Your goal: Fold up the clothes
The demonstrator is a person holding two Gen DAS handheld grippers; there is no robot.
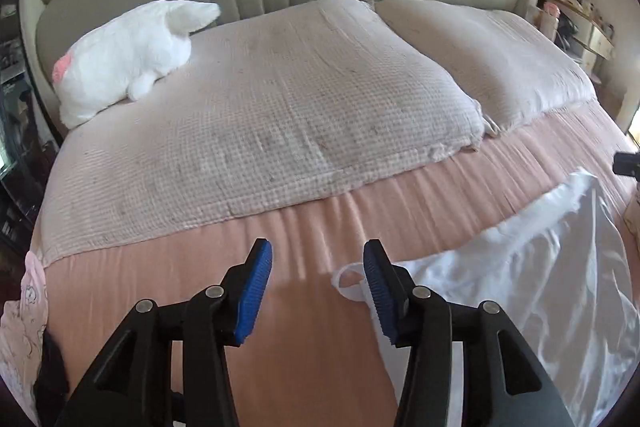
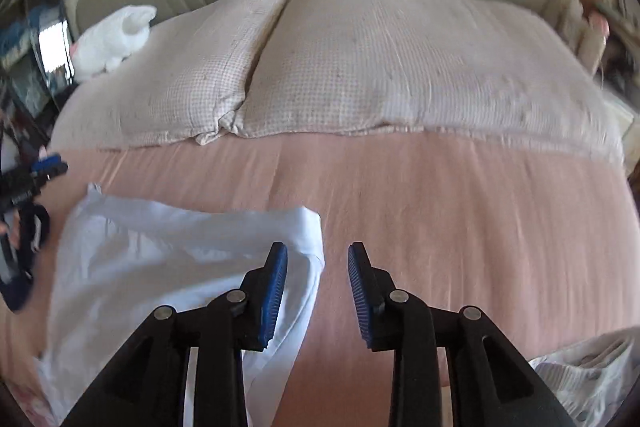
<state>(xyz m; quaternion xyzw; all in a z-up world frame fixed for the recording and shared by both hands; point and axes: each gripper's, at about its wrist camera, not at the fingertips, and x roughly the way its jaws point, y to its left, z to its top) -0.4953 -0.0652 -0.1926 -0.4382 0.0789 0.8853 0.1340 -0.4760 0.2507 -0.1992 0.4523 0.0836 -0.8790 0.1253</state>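
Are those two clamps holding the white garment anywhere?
No. The left gripper and right gripper are both open and empty; the white garment lies loose on the bed.

Two pillows (image 1: 256, 99), one white garment (image 1: 540, 267)

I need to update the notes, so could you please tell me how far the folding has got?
Done: the white garment lies spread on the pink sheet, with no neat fold visible. In hand: nothing; the left gripper and right gripper are open and empty above it. Left: folding it, plus the patterned cloth.
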